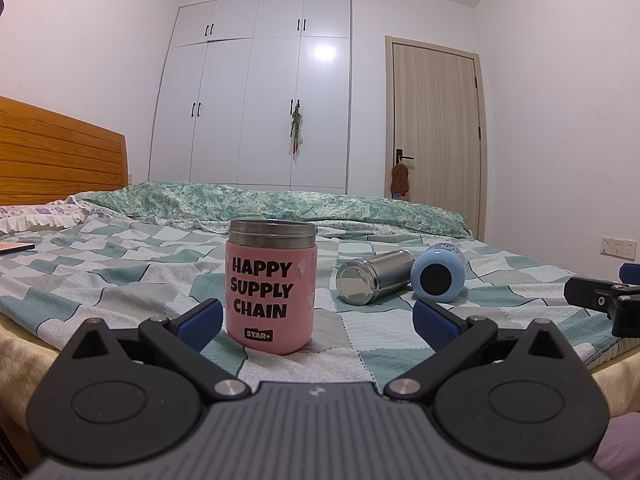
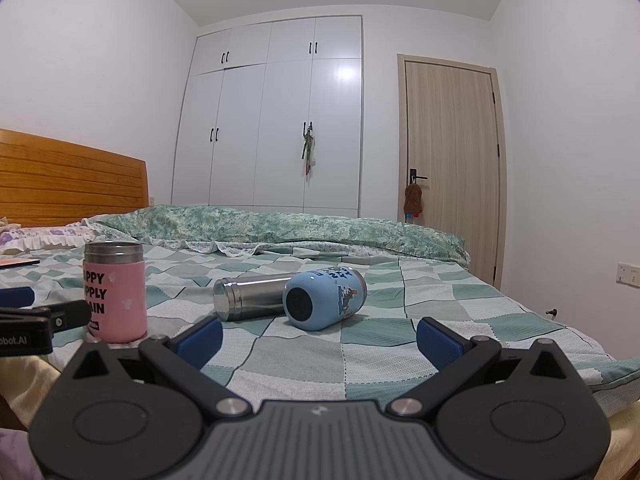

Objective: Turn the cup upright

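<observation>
A pink cup (image 1: 271,286) with a steel rim and the words HAPPY SUPPLY CHAIN stands upright on the checked bedspread, just ahead of my open left gripper (image 1: 318,320), nearer its left finger. It also shows at the left of the right wrist view (image 2: 116,296). A steel cup (image 1: 374,277) and a light blue cup (image 1: 438,274) lie on their sides side by side further back. My right gripper (image 2: 319,338) is open and empty, with the blue cup (image 2: 324,300) and steel cup (image 2: 250,293) lying ahead of it.
The bed (image 1: 120,280) carries a folded green floral quilt (image 1: 280,204) along its far side and pillows (image 1: 36,216) by the wooden headboard (image 1: 52,152). A flat book-like object (image 1: 14,247) lies at the left. A wardrobe (image 1: 256,92) and a door (image 1: 436,136) stand behind.
</observation>
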`<state>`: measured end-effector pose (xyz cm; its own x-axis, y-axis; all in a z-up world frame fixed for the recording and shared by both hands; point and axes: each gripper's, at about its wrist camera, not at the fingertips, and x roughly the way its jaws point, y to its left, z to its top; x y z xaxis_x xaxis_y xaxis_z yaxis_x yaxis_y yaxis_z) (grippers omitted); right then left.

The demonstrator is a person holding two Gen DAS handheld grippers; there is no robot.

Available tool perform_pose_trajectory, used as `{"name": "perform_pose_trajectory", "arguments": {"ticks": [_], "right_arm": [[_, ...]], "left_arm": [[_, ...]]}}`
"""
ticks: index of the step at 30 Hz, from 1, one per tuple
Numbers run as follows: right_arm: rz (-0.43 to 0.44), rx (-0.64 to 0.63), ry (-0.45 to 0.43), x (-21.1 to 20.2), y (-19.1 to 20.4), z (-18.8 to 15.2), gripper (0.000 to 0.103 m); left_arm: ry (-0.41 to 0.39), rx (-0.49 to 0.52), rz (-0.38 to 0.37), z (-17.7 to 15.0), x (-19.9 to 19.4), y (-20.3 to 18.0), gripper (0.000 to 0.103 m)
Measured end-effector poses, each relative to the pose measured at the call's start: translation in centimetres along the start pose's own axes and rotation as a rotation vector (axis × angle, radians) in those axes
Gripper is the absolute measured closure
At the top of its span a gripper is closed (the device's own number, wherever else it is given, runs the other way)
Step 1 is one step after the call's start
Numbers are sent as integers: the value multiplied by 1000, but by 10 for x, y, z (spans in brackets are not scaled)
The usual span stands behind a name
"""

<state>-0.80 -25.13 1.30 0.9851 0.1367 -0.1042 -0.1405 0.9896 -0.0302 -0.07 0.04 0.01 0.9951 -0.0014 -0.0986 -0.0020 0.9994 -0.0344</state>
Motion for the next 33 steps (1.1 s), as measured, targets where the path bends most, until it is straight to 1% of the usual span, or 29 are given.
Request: {"name": "perform_pose_trajectory", "arguments": {"ticks": [12,16,21,25,30,33], "right_arm": [[0,0,1,0,0,0,0],[5,2,5,0,0,1,0],[58,19,18,1,-3,5,0],[70,-1,18,2,-8,12,0],[80,-9,37,16,-20,25,0],[77,-7,46,24,-31,35,0]], "left_arm": [[2,0,0,1,0,-2,0],[20,7,-3,3,1,-5,0],[40,32,-33,8,8,-8,0],[22,47,-57,22,11,-18,0],[22,69,-69,44,22,-33,0],[26,91,-91,57,31,-43,0]]}}
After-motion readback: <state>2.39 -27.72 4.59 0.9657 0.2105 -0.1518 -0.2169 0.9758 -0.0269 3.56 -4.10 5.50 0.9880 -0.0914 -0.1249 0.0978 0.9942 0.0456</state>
